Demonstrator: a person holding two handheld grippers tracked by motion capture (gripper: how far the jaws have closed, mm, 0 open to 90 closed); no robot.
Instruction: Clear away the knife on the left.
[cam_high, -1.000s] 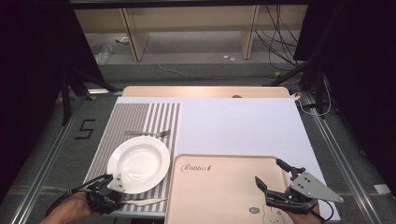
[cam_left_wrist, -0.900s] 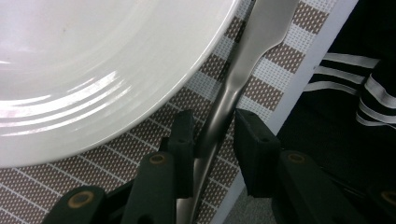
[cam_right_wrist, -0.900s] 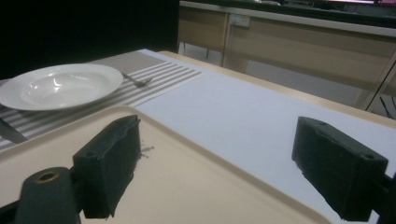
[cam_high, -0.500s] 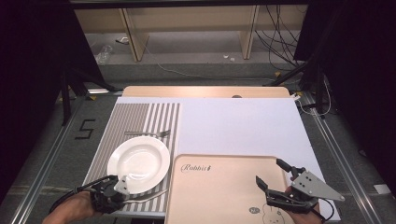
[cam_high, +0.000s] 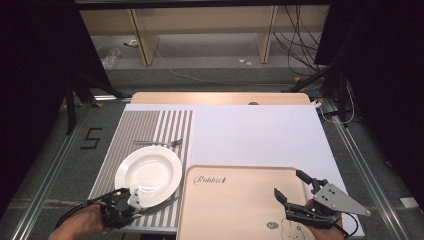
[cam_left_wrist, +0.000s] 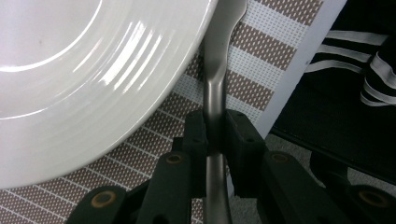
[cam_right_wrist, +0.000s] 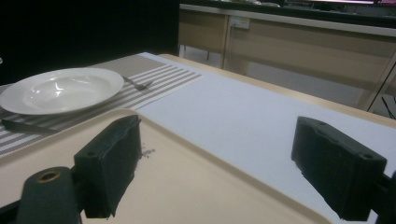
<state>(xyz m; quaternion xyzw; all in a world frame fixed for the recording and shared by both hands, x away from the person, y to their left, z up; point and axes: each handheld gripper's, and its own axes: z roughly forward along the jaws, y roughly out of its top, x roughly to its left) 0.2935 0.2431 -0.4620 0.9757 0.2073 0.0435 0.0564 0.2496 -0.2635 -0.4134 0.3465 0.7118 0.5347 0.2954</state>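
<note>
A table is seen from above, covered by a white sheet, with a striped placemat at the centre left of the frame. On the placemat a white plate is set, and a fork lies just above it in the picture. A beige tray fills the lower middle, just right of the plate.

At the lower left corner a hand is seen with the left gripper, set at the plate's lower rim. Its jaws have just been closing, and they are now pressed together on the handle of a knife — a slim metal piece lying on the placemat just below the plate, its blade pointing right toward the tray. In the left gripper view the knife is pinched between the two black pads and runs up the middle of the frame, beside the plate's rim.

At the lower right the right gripper is held over the tray's right part, jaws spread wide with nothing between them. In the right gripper view the gripper shows the tray below and the plate far off at the upper left.
</note>
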